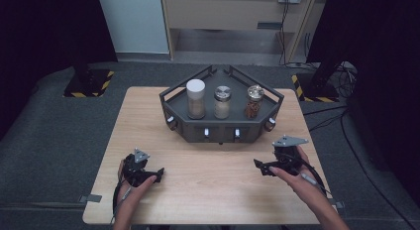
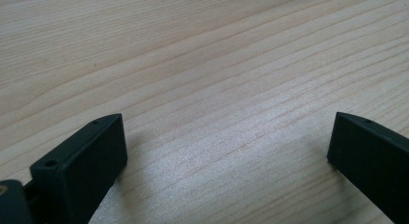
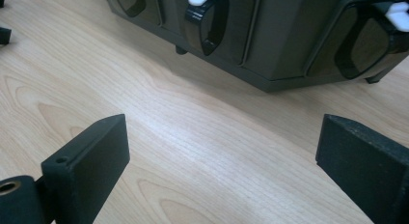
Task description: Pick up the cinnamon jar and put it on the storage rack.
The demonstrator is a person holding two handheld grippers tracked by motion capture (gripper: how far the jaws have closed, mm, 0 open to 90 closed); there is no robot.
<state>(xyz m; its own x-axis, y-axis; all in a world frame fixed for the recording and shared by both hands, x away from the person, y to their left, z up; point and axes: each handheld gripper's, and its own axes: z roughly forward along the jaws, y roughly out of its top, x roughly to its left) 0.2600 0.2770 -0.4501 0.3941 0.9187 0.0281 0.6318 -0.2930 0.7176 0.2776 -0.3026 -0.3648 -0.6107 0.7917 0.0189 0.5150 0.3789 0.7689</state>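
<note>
Both grippers rest low over a wooden table (image 1: 208,190), each held in a hand, jaws spread wide with nothing between them. Left gripper (image 1: 159,174) sits near the front left, right gripper (image 1: 257,166) near the front right. Between and beyond them stands a dark rack (image 1: 223,131) carrying three jars: white-capped (image 1: 195,98), metal-capped (image 1: 222,102) and a spice jar (image 1: 254,102).

Bright overhead light on table (image 1: 208,175), dark surroundings, soft shadows, slightly soft focus
</note>
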